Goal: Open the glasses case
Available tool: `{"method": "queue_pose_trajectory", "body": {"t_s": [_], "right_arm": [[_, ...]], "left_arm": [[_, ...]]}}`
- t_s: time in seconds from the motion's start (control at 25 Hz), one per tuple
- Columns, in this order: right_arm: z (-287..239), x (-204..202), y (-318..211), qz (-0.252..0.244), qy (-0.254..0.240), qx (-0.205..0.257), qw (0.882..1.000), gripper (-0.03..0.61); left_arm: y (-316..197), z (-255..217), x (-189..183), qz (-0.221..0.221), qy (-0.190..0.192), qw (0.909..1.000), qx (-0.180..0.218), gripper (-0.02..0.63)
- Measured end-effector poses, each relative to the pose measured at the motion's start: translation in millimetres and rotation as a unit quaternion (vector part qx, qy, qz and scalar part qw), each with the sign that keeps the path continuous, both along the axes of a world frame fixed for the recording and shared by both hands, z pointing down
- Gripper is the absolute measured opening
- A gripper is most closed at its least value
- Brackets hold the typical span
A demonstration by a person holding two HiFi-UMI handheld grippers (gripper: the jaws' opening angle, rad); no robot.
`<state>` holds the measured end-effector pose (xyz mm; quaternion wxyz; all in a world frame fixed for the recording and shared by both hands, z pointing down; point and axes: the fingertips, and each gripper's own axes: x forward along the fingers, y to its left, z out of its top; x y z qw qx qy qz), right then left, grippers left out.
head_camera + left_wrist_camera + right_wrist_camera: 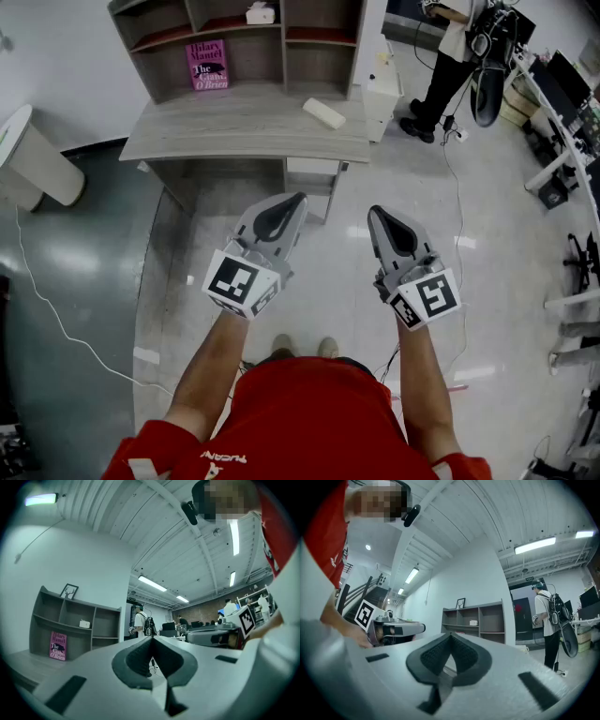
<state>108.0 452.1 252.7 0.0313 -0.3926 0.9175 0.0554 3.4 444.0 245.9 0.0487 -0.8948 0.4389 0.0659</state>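
A white oblong glasses case (323,113) lies shut on the grey desk (234,127), near its right end. I hold both grippers out level over the floor, short of the desk's front edge. The left gripper (298,199) is shut with nothing between its jaws, and its own view shows the same, the left gripper (152,639) closed tip to tip. To its right, the right gripper (375,212) is also shut and empty, as the right gripper (451,634) appears in its own view. The case is well ahead of both, and I cannot make it out in either gripper view.
A shelf unit on the desk holds a pink book (207,65) and a small white box (260,13). A white cabinet (382,89) stands right of the desk. A person (450,56) stands at the back right. A white bin (33,159) is at the left.
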Motion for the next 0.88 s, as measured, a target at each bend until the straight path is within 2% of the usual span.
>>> {"method": "queue_pose_trajectory", "body": {"t_s": [0.16,0.4,0.88], "right_arm": [[-2.0,-3.5,2.2,-0.009,-0.026,-0.008,1.0,0.003],[1.8,-15.1,-0.4,0.004,-0.023,-0.015,1.0,0.005],[21.5,-85.0,-17.0,0.011,0.008,-0.02,1.0,0.005]], "left_arm": [[1.3,1.2,-6.9,-0.002,0.003,1.0,-0.008,0.009],[2.1,8.0,-27.2,0.0,0.011,0.9999,-0.007,0.009],[-13.3,27.6,-113.7,-0.016,0.022,0.9994,-0.02,0.009]]}}
